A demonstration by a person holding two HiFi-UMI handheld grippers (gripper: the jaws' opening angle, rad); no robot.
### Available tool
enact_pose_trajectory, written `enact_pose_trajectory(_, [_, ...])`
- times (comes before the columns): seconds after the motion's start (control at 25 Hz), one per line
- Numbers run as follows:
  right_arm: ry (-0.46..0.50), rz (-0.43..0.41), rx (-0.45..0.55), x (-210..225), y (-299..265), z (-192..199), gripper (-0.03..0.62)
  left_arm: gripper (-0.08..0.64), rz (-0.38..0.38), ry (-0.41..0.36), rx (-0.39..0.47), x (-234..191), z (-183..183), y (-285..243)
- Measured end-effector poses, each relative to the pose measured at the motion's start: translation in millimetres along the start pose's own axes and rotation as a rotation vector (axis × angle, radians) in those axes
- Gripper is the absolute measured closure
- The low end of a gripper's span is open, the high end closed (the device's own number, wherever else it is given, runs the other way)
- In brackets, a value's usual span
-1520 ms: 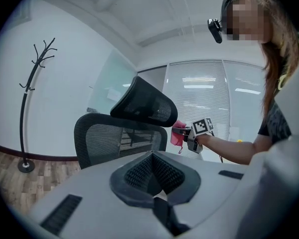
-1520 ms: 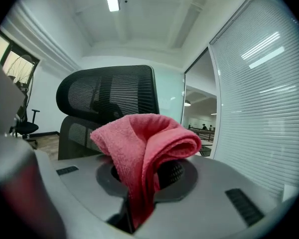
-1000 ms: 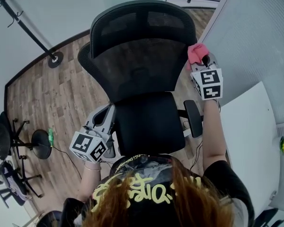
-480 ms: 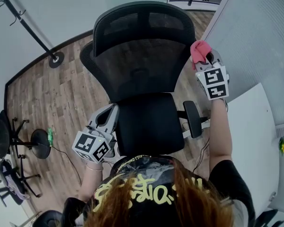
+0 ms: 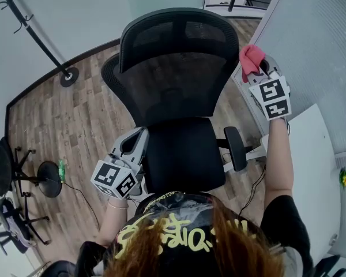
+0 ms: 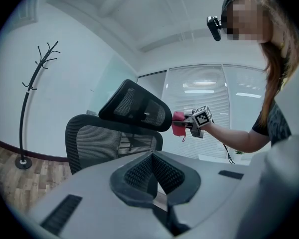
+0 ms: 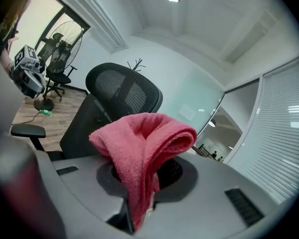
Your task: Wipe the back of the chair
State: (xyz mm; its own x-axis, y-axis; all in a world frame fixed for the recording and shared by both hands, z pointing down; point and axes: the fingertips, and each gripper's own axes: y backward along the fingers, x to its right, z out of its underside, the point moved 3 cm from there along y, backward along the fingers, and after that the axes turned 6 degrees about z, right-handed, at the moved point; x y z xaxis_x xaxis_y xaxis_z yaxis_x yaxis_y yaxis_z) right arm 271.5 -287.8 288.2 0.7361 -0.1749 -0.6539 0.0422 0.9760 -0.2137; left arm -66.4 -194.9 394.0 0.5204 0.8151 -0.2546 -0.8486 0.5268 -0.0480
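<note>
1. Fingers (image 7: 182, 176) of right gripper (image 5: 256, 69): clamped on a folded pink cloth (image 7: 144, 143), with the bulk of the fold bunched above the jaws and one tail hanging below.
2. Fingers (image 6: 139, 172) of left gripper (image 5: 138, 138): brought together, tips meeting, nothing held.
3. Location of chair (image 5: 181, 154): directly in front of the person, seat nearest, mesh backrest (image 5: 173, 91) and headrest (image 5: 179, 33) beyond. Cloth held just beside the right edge, about where backrest meets headrest. Contact not confirmable.
4. Handling, as judged:
   - Treat the mesh as springy and yielding, and wipe with light, even strokes.
   - Expect swivelling or rolling under a sideways push.
   - Brace with the left gripper at the rigid frame or the armrest (image 5: 235, 148), not at the mesh.
   - Treat the cloth as soft and limp, and keep the clamp firm against slippage.
5. Shown in head view only: layout from above, with the left gripper low at the seat's left side, well apart from the right gripper.
6. Shown in left gripper view only: side profile, with the headrest tilted forward over the backrest and the cloth level with the headrest's end.
7. Shown in right gripper view only: lie of the fold inside the jaws, hidden from above by the cloth itself.
</note>
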Motion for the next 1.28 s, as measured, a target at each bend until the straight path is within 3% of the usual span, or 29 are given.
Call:
enact_pose_trajectory(0.44, [0.245, -0.014, -0.083, 10, -15, -12, 0.519, 0.568, 0.007, 0.012, 0.001, -8, 7, 3])
enact_pose_trajectory(0.68, [0.423, -0.072, -0.157, 16, -14, -22, 0.518, 0.568, 0.004, 0.017, 0.003, -16, 4, 8])
enact_pose_trajectory(0.88, [0.484, -0.091, -0.135, 24, -17, -39, 0.520, 0.568, 0.009, 0.012, 0.006, -19, 1, 7])
enact_pose_trajectory(1.12, [0.606, -0.112, -0.208, 27, -24, -49, 0.519, 0.568, 0.020, 0.005, 0.009, -20, -1, 6])
enact_pose_trajectory(1.28, [0.625, -0.099, -0.210, 34, -24, -56, 0.520, 0.568, 0.019, 0.009, 0.010, -21, 0, 6])
